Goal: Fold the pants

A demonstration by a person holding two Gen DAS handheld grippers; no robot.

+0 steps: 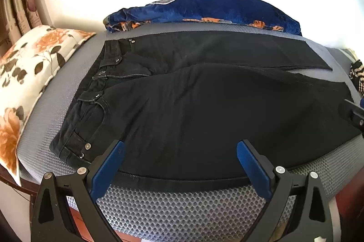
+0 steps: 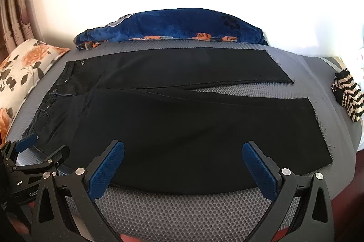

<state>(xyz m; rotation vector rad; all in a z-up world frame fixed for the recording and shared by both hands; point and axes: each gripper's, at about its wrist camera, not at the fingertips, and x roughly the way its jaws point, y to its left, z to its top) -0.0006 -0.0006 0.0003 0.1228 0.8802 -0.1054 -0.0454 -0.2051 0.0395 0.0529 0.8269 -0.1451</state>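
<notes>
Black pants (image 1: 193, 101) lie flat on a grey mesh mattress (image 1: 182, 208), waistband to the left, both legs stretched to the right and slightly apart. They also show in the right wrist view (image 2: 182, 123). My left gripper (image 1: 179, 151) is open, hovering over the near leg close to the waistband. My right gripper (image 2: 183, 152) is open over the near leg's front edge, further toward the cuffs. The left gripper (image 2: 43, 148) shows at the left in the right wrist view. The right gripper's fingers (image 1: 355, 114) peek in at the right edge of the left wrist view.
A floral pillow (image 1: 25, 73) lies left of the waistband. A folded blue blanket (image 1: 204, 12) sits behind the pants. A striped knit item (image 2: 348, 94) lies right of the cuffs. The mattress front edge (image 2: 182, 208) is just under my grippers.
</notes>
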